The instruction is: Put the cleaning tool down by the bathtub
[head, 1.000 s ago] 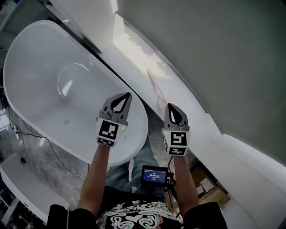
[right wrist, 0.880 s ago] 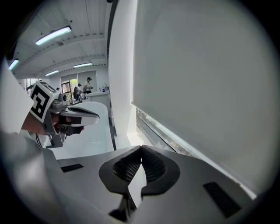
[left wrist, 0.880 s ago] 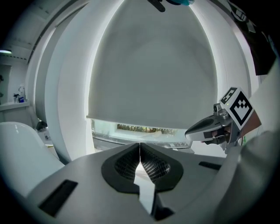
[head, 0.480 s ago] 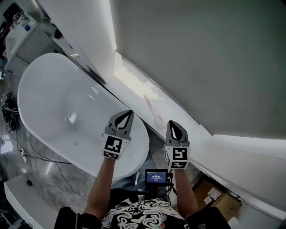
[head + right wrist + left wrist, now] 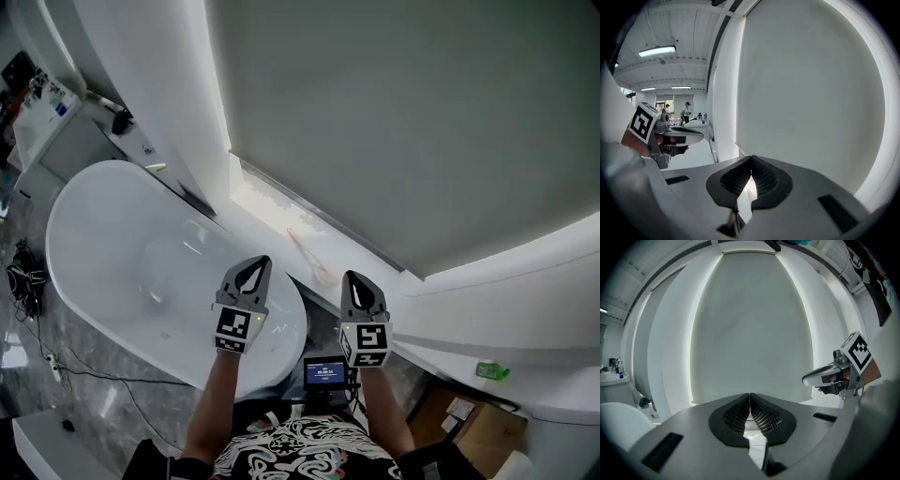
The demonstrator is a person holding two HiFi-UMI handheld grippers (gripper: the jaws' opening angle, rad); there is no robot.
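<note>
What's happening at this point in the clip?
A person stands over a white bathtub with a gripper in each hand. The left gripper and the right gripper are both held up with their jaws together and nothing between them. A pinkish cleaning tool lies on the ledge beside the tub, below the window blind, so the put-down looks done.
</note>
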